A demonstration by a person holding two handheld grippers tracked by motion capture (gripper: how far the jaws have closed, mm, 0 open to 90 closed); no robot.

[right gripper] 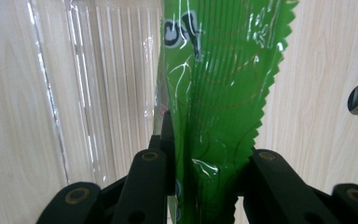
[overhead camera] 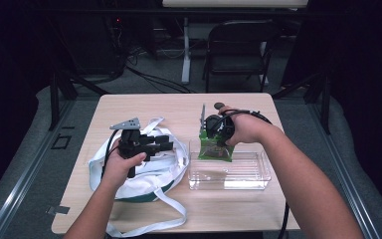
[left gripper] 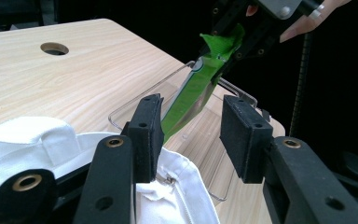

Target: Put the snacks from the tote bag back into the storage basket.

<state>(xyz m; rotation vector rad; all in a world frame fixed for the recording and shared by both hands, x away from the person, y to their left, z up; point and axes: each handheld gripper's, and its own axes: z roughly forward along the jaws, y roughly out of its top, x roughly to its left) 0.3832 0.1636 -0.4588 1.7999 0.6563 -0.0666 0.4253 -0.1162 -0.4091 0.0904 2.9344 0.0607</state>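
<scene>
Your green snack bag (overhead camera: 215, 148) hangs over the clear plastic box (overhead camera: 251, 179). The bottom of the bag dips into the far left corner of that box. The bag is flat and shiny, with a zigzag edge (right gripper: 265, 88).

Your right claw (overhead camera: 210, 130) is clenched on the top of the bag. In the right gripper view, the two black jaws press on the green bag (right gripper: 214, 116) from both sides. Below it you can see the ribbed floor of the clear box (right gripper: 102, 93) and the pale wood of the worktop (right gripper: 317, 56).

The clear box sits near the right edge of the worktop (overhead camera: 144, 104), closer to your side than the far side.

Your left claw (overhead camera: 165, 143) is released. In the left gripper view its jaws stand wide apart with nothing between them. It hovers over the white cloth bag (overhead camera: 164, 172), which lies by the left edge of the worktop, just beside the clear box. One long white strap (overhead camera: 171, 211) trails toward the near edge.

A black chair (overhead camera: 238, 50) stands past the far edge.
</scene>
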